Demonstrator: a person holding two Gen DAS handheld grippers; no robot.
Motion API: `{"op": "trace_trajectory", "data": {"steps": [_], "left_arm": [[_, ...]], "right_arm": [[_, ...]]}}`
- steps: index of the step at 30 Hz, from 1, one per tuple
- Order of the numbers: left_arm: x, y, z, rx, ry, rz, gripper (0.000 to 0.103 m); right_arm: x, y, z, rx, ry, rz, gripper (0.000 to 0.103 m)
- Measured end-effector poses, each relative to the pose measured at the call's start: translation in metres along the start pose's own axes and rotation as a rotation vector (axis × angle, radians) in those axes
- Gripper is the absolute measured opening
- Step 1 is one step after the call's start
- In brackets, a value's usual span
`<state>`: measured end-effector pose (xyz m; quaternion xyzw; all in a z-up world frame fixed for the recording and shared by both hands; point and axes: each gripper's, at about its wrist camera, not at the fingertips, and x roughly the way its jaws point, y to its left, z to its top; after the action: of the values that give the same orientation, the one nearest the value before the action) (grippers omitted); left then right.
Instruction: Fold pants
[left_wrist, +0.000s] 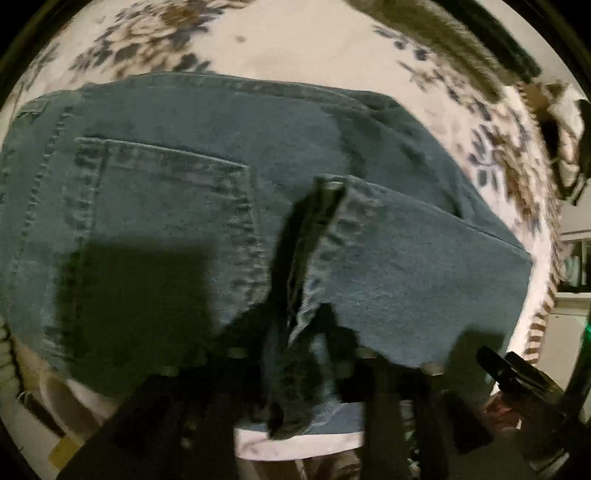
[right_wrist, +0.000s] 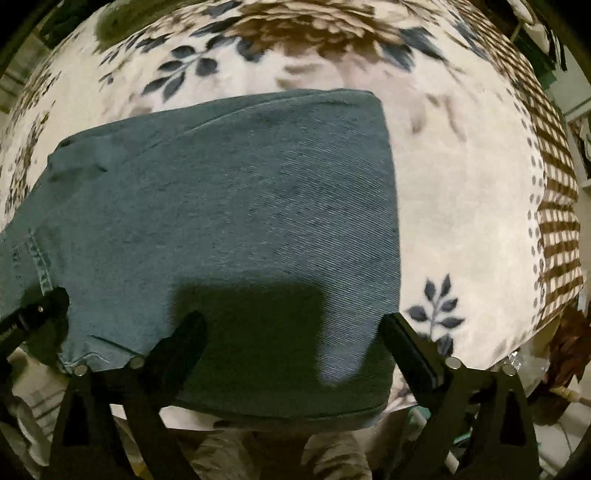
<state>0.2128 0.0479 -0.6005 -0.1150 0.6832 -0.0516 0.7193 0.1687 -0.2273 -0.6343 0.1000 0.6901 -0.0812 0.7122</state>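
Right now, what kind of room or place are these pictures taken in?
Probably a bedroom at home: blue denim jeans lie folded on a soft white blanket with blue and brown leaf prints, seemingly a bed. Blurred household clutter and furniture sit beyond its edge.

The right gripper (right_wrist: 291, 332) stands wide open above the folded pants (right_wrist: 229, 206) (blue denim), which lie flat on a floral blanket (right_wrist: 461, 192).
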Motion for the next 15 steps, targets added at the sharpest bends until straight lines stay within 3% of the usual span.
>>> {"op": "trace_trajectory", "data": {"steps": [1,4,15], "left_arm": [[-0.002,-0.001,0.001,0.01,0.005,0.023,0.059],[-0.014,-0.003,0.001,0.023,-0.027,0.079,0.068],[-0.086,-0.017,-0.013,0.09,-0.134,0.131,0.069]], "right_arm": [[0.0,0.005,0.001,-0.007,-0.002,-0.002,0.1],[-0.005,0.018,0.002,-0.023,-0.013,-0.007,0.1],[-0.058,0.054,-0.002,-0.006,-0.079,0.019,0.1]]}}
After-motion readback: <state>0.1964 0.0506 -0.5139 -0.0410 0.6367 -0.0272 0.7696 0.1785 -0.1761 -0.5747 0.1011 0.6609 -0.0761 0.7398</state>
